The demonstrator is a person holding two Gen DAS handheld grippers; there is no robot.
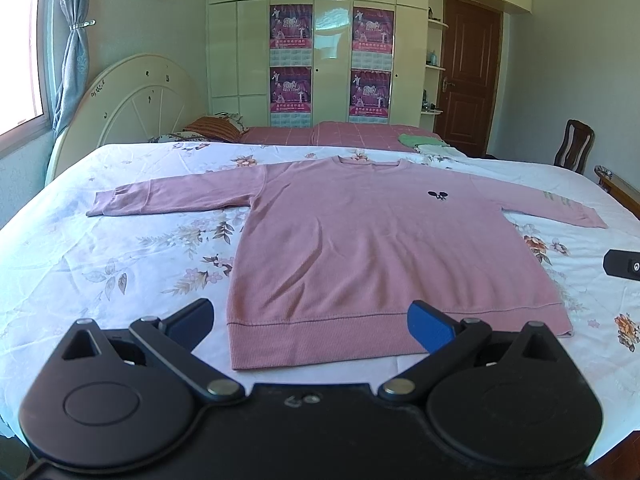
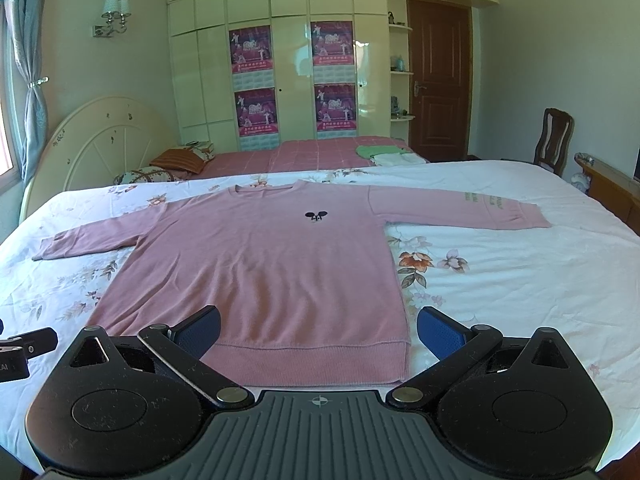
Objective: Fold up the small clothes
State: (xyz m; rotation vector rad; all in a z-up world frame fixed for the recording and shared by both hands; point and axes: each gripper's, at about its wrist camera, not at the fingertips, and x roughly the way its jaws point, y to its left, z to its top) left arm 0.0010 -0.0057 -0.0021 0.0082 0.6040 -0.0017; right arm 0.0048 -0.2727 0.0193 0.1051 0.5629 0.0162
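pink sweater [image 1: 360, 240] flat on the floral bed [image 1: 120, 248]; left gripper [image 1: 310, 322] and right gripper [image 2: 318, 326] both wide open, holding nothing

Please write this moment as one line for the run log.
stage: before first fold | pink sweatshirt: flat on floral bedsheet, sleeves spread | left gripper: open, empty | right gripper: open, empty

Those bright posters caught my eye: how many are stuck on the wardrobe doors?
4. Upper left poster, upper right poster, lower left poster, lower right poster on the wardrobe. None seems hidden.
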